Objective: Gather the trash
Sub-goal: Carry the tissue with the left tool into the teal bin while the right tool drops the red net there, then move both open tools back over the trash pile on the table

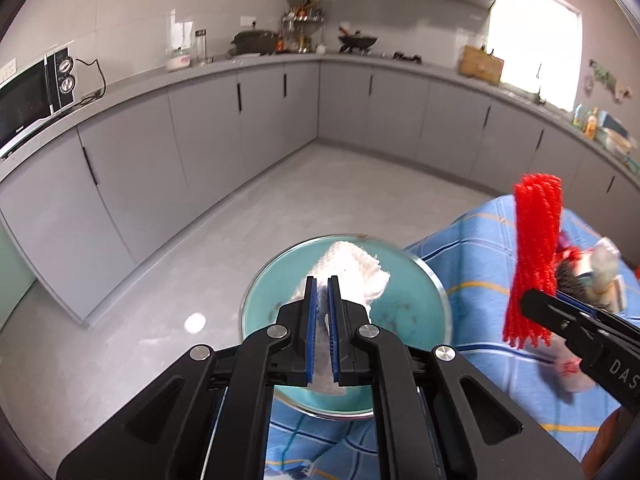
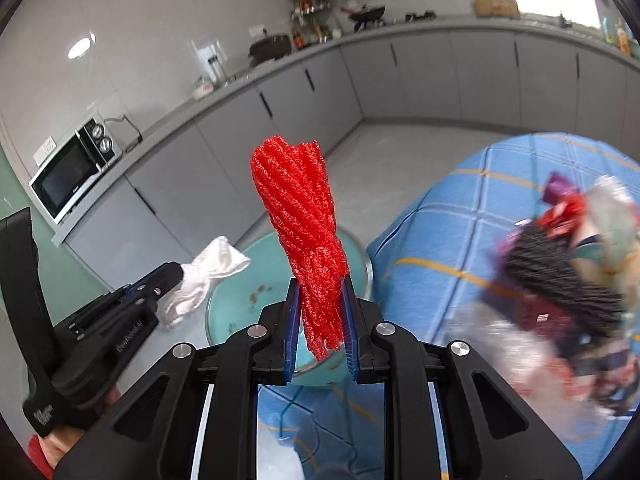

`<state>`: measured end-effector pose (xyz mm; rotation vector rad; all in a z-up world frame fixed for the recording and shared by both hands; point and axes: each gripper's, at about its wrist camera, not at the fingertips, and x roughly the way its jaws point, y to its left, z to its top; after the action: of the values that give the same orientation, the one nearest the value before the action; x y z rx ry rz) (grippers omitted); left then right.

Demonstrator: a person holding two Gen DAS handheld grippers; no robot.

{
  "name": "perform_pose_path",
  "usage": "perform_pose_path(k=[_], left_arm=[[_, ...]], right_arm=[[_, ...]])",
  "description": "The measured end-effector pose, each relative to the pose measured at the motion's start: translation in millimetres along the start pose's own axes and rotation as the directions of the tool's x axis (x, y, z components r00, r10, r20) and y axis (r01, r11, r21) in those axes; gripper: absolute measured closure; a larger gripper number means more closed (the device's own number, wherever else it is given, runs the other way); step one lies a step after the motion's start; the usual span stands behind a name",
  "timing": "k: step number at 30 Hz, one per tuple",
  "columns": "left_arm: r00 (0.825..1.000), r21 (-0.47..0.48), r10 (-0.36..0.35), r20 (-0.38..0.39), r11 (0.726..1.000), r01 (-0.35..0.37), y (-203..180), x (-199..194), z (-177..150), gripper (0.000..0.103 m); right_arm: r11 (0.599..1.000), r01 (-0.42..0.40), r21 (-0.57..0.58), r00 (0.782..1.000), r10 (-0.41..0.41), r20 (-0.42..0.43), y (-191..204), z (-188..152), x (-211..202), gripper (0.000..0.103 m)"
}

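My left gripper (image 1: 322, 282) is shut on a crumpled white paper towel (image 1: 352, 272) and holds it above a round teal bin (image 1: 416, 304). The towel also shows in the right wrist view (image 2: 208, 272), sticking out of the left gripper (image 2: 176, 272). My right gripper (image 2: 320, 284) is shut on a bundle of red foam net (image 2: 304, 232), held upright over the teal bin (image 2: 240, 320). In the left wrist view the red net (image 1: 534, 256) hangs from the right gripper (image 1: 536, 300) to the right of the bin.
A table with a blue checked cloth (image 1: 480, 280) stands to the right, with a blurred heap of mixed trash (image 2: 568, 280) on it. Grey cabinets (image 1: 200, 128) and a counter run around the room. A microwave (image 1: 32, 96) sits at the left. Grey floor (image 1: 280, 200) lies beyond the bin.
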<state>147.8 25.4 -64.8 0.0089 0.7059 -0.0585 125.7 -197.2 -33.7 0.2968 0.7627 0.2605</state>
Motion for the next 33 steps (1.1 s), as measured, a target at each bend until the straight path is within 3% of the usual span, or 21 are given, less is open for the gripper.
perform_pose_path(k=[9,13,18,20,21,22,25,33], left_arm=[[0.996,0.012,0.056,-0.074,0.998,-0.055,10.0,37.3,-8.2,0.097],[0.992,0.02,0.088,-0.086,0.996,-0.086,13.5,46.9,-5.7,0.095],[0.988,0.041,0.117,-0.099,0.993,-0.113,12.4,52.2,-6.2,0.092],[0.987,0.045,0.132,-0.095,0.991,-0.128,13.3,52.1,-6.1,0.078],[0.986,0.046,0.143,-0.086,0.989,-0.14,13.5,51.0,-4.9,0.062],[0.985,0.05,0.158,-0.071,0.987,-0.155,12.7,48.2,-4.1,0.053],[0.98,0.068,0.196,-0.033,0.979,-0.193,9.4,38.6,-2.8,0.039],[0.972,0.085,0.229,0.042,0.969,-0.232,-8.8,11.0,8.7,0.015]], right_arm=[[1.0,-0.018,-0.005,0.994,0.017,-0.11,9.7,-6.2,50.6,0.082],[0.999,-0.046,-0.009,0.991,0.044,-0.129,11.3,-4.4,60.9,0.059],[0.998,-0.057,-0.021,0.992,0.055,-0.118,14.5,-3.7,60.4,0.058],[0.999,-0.044,-0.019,0.994,0.042,-0.104,12.5,-3.7,56.1,0.058],[0.999,-0.035,-0.016,0.995,0.033,-0.094,11.4,-3.4,52.8,0.058],[1.0,-0.023,-0.015,0.997,0.021,-0.079,10.0,-2.6,47.9,0.058],[1.0,0.019,-0.025,0.999,-0.02,-0.029,5.7,-0.2,33.8,0.058],[0.994,0.101,-0.044,0.992,-0.097,0.076,-5.9,-4.4,-8.7,0.054]])
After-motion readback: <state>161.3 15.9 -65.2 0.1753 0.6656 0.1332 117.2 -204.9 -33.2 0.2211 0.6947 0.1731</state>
